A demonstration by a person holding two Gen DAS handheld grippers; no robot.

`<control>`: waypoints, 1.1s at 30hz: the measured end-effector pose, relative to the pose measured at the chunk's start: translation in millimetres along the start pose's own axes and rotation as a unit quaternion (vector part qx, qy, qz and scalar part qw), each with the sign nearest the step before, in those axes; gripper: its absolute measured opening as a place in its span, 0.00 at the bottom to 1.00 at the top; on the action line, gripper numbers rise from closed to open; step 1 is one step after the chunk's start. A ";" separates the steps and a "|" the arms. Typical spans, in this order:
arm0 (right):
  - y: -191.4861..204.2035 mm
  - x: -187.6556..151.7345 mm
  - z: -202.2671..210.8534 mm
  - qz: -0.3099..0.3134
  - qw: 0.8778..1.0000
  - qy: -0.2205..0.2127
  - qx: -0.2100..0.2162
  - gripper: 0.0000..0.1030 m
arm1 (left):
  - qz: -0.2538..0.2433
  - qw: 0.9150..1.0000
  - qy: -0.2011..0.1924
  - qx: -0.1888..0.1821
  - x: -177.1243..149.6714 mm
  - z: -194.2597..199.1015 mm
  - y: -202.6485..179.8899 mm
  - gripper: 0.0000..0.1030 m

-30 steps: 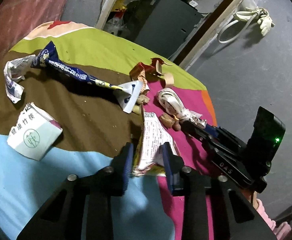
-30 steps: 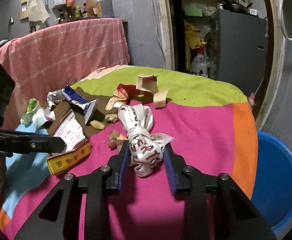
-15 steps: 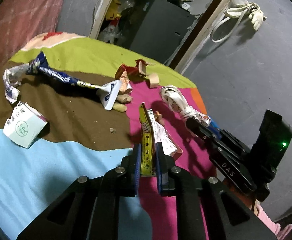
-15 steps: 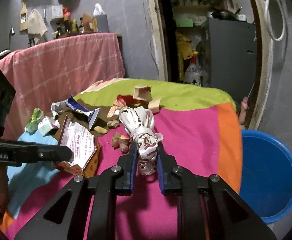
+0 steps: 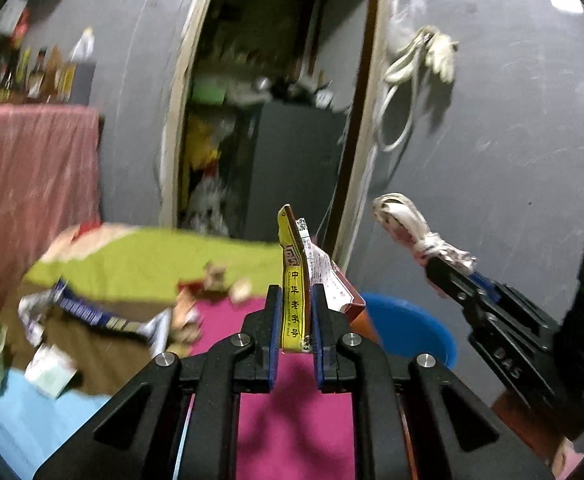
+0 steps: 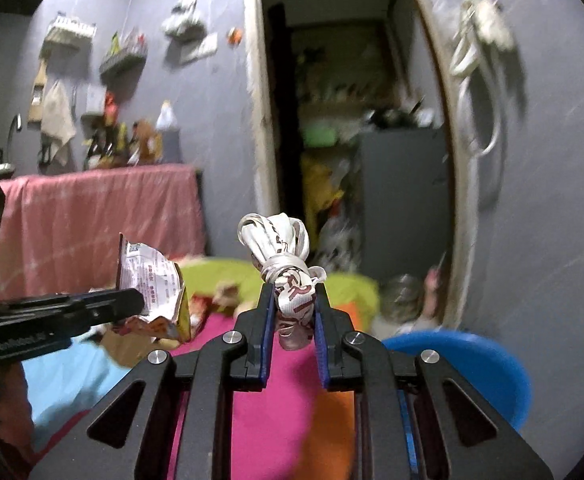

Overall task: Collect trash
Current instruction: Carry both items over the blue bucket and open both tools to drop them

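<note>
I am mid-carry: both pieces of trash are picked up and neither is yet binned.

Left hand-held gripper [image 5: 295,324]: jaws nearly closed, clamped on the flattened yellow snack packet [image 5: 293,292], which stands edge-on between the pads at the centre of the left wrist view, its printed white face and torn red corner fanning out to the right. In the right wrist view the same packet shows at centre left, held clear of the surface.

Right hand-held gripper [image 6: 293,316]: jaws likewise nearly closed, pinching the knotted white plastic bag [image 6: 288,264] just below its knot, with the looped handles sticking up above the pads at frame centre. In the left wrist view it sits at centre right, raised against the grey wall.

The blue bucket [image 6: 463,364] lies in the lower right of the right wrist view and just right of centre in the left one, beyond the edge of the cloth-covered surface [image 5: 292,420]. I judge it to be the collection point.

Remaining litter on the surface, left half of the left wrist view: a long blue wrapper [image 5: 88,312], a small white carton [image 5: 50,370], and brown and red scraps [image 5: 212,280] near the middle; motion blur prevents closer identification.

Next move, in my judgement: bring each load over the bucket mouth before opening. The packet is light and broad and may drift off line, so I would release it low and centred.
</note>
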State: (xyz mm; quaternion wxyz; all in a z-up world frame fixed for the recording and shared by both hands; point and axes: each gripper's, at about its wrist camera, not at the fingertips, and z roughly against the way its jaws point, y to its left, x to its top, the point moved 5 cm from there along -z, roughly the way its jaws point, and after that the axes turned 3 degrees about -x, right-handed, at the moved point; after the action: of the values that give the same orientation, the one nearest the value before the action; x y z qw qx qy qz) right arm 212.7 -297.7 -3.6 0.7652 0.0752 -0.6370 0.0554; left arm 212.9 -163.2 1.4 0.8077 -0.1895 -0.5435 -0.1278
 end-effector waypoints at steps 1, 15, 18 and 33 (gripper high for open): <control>-5.3 4.6 4.6 0.003 1.000 -0.012 -0.010 0.15 | -0.002 1.000 -0.015 -0.003 5.0 -3.6 -6.8 0.10; -100.6 27.6 27.3 0.016 0.989 -0.066 -0.127 0.15 | -0.013 0.995 -0.090 -0.040 20.7 -74.4 -98.9 0.10; -115.4 21.9 27.8 0.012 0.987 -0.067 -0.145 0.15 | -0.008 0.995 -0.087 -0.038 17.8 -92.8 -108.2 0.11; -146.6 -15.2 -0.5 -0.021 0.989 0.017 -0.145 0.20 | 0.017 0.999 0.029 -0.031 -14.8 -162.4 -100.3 0.12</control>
State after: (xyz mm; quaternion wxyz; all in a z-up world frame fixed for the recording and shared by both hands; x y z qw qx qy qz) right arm 236.9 -441.5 -25.1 0.7799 -0.0238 -0.6232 -0.0526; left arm 300.7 -325.2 -50.3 0.8190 -0.2202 -0.5121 -0.1361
